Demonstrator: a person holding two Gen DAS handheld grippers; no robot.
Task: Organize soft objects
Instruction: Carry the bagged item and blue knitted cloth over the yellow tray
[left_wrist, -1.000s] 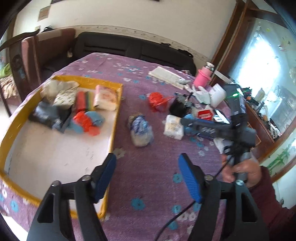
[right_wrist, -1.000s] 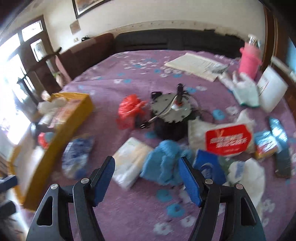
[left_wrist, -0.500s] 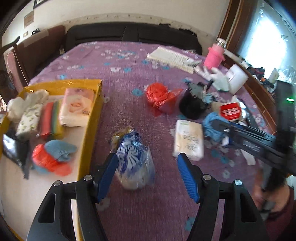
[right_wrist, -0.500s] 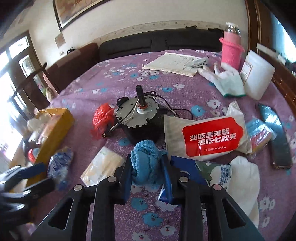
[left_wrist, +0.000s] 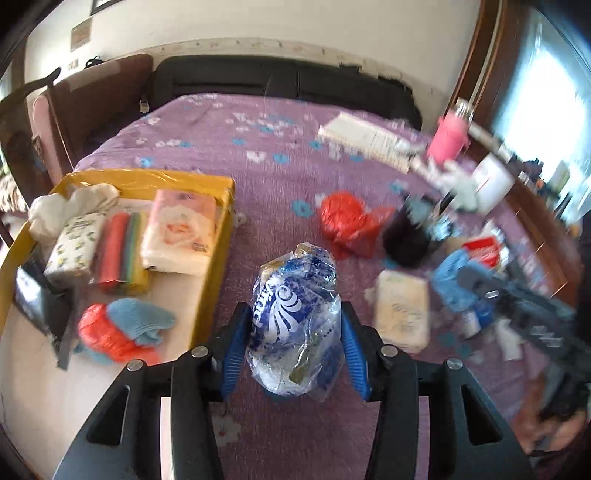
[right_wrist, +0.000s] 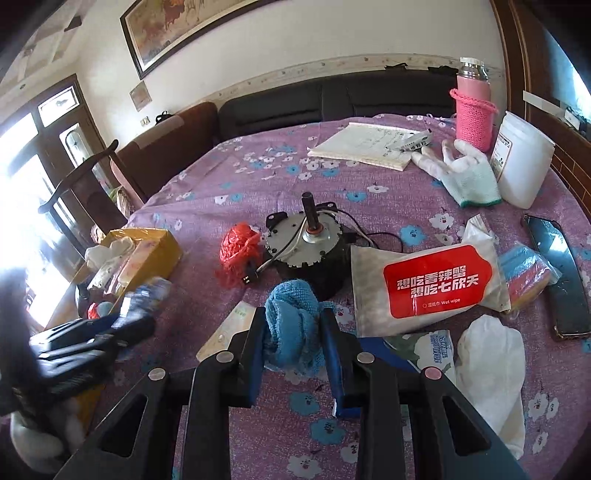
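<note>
**Left wrist view: both hand-held grippers loaded, tray is the target**

Left hand-held gripper (left_wrist: 293, 349) is closed narrow on the clear blue-printed plastic bag (left_wrist: 295, 321). The bag stands with its long axis running forward along the fingers, its top poking out past the blue pads (left_wrist: 236, 350). It sits just right of the yellow tray (left_wrist: 218, 266), near the tray's right wall and over the purple flowered cloth (left_wrist: 258, 147).

Right hand-held gripper (right_wrist: 293, 339) is clamped narrow on the blue towel bundle (right_wrist: 291, 317). The bundle bulges up between the fingers, just this side of the motor (right_wrist: 306, 247), well right of the tray.

The tray already holds a tissue pack (left_wrist: 181, 229), a coloured cloth roll (left_wrist: 122, 251) and a red-and-blue knit item (left_wrist: 122, 328), all in its far half. The near half looks bare.

Key relation: the tray lies directly left of the left gripper's bag, so I'd say a short sideways move over the wall is all that's needed. The left hand is far nearer and should probably drop first. The right has to cross the whole cluttered stretch, passing the red mesh bag (right_wrist: 236, 254) and a pale tissue packet (right_wrist: 225, 332).

Risk: the crinkly bag could slip, as the grip looks low on it.

Soft items still loose right of the tray: wet wipe pack (right_wrist: 428, 284), white glove (right_wrist: 465, 173).
</note>
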